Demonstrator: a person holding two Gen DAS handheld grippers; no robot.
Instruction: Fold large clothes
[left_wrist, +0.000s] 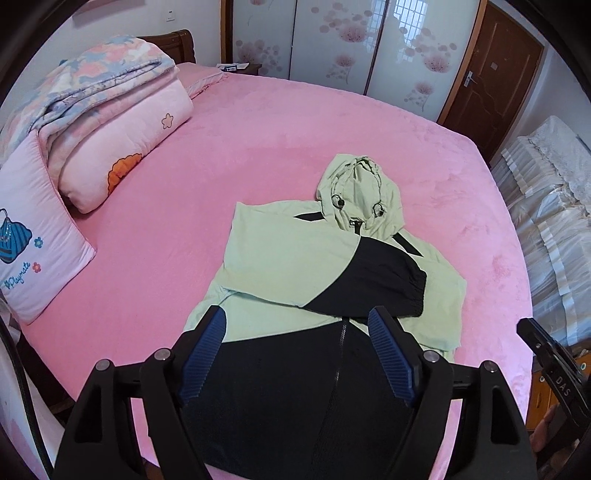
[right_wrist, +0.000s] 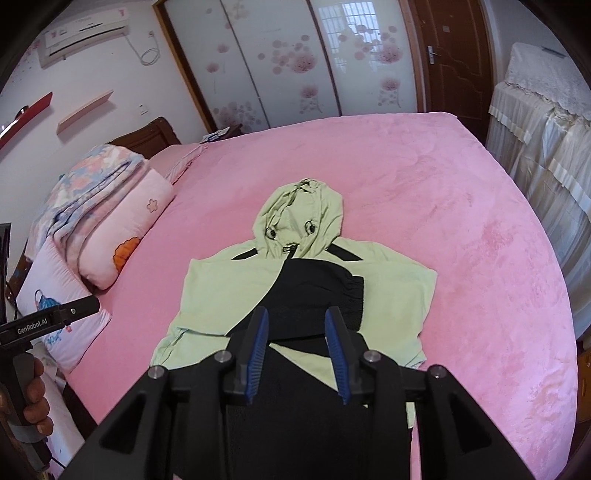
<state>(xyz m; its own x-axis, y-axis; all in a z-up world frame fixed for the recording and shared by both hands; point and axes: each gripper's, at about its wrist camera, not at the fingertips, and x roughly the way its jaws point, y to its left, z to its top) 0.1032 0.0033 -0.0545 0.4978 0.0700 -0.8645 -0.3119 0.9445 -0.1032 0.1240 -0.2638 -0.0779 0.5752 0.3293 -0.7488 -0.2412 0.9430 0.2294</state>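
A light green and black hooded jacket (left_wrist: 280, 258) lies flat on the pink bed (left_wrist: 258, 155), hood pointing away, zipper up. Both sleeves are folded across the chest, the black-cuffed one (left_wrist: 388, 284) on top. My left gripper (left_wrist: 297, 321) is open and empty, hovering over the jacket's black lower part. In the right wrist view the jacket (right_wrist: 229, 288) lies the same way; my right gripper (right_wrist: 297, 319) is open and empty above the black sleeve cuff (right_wrist: 325, 291) and lower body. The jacket's hem is hidden behind both grippers.
Folded floral quilts (left_wrist: 110, 110) and a pink pillow (left_wrist: 33, 236) lie at the bed's left. Covered furniture (right_wrist: 535, 129) stands right of the bed. Sliding wardrobe doors (right_wrist: 288, 59) and a brown door (right_wrist: 454, 55) are behind. The other gripper's body shows at the left edge (right_wrist: 48, 317).
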